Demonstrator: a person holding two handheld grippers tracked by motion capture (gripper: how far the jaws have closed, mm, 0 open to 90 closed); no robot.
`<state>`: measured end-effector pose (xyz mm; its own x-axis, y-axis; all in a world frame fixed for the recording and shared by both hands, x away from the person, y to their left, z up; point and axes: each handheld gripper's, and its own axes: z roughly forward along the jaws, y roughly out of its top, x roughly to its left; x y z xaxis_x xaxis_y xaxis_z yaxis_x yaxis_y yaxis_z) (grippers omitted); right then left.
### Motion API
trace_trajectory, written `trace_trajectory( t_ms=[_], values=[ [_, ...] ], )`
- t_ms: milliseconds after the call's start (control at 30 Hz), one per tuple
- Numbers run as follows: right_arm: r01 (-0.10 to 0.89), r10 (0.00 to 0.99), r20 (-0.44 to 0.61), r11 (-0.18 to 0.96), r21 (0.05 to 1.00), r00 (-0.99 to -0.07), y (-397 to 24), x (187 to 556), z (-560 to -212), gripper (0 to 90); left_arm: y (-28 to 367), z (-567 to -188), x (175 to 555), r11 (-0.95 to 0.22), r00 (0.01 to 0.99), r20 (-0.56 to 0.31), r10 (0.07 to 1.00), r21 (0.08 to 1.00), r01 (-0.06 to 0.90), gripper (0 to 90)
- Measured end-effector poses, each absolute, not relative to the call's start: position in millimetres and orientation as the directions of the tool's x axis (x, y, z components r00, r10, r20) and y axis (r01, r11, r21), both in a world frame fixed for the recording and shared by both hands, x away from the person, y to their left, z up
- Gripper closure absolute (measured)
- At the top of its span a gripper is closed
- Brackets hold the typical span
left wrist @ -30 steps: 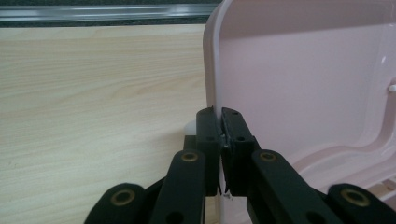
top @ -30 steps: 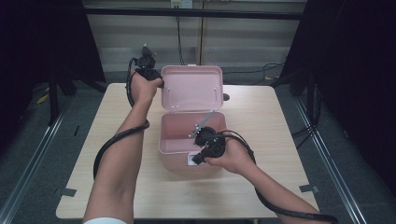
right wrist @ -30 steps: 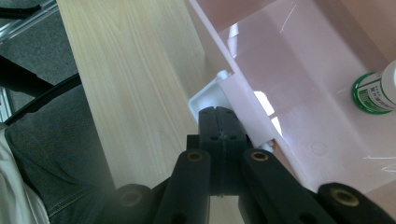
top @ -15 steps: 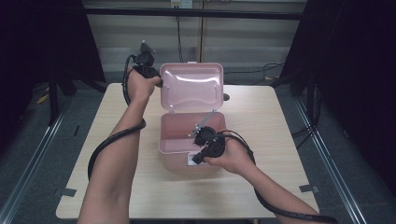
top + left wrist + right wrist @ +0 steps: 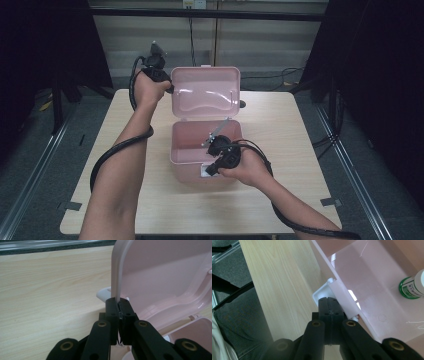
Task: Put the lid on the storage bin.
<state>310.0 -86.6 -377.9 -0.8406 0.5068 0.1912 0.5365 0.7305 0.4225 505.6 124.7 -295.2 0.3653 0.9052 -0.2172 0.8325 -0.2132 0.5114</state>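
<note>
At the left, the left gripper (image 5: 159,75) has its fingers (image 5: 111,315) pinched on the side rim of the pink lid (image 5: 205,92), holding it upright above the pink box (image 5: 192,140), which sits mid-surface (image 5: 125,130). The step looks like opening the box fully. To the right, the right gripper (image 5: 212,169) has its fingers closed at the white front latch (image 5: 323,293), steadying the base. A green-capped bottle (image 5: 412,285) lies inside. Next, probably release the lid gently so it stays back.

No legible text; green bottle label (image 5: 412,288) too blurred.
</note>
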Motion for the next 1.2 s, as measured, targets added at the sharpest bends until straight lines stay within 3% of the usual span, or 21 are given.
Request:
trace_trajectory(
  t_ms=[1200],
  values=[
    [0.554,0.525,0.198,0.713,0.430,-0.828,-85,313,-378,90.0,120,-279,489,-0.312,0.431,-0.135,0.892,0.506,0.804,87.9]
  ],
)
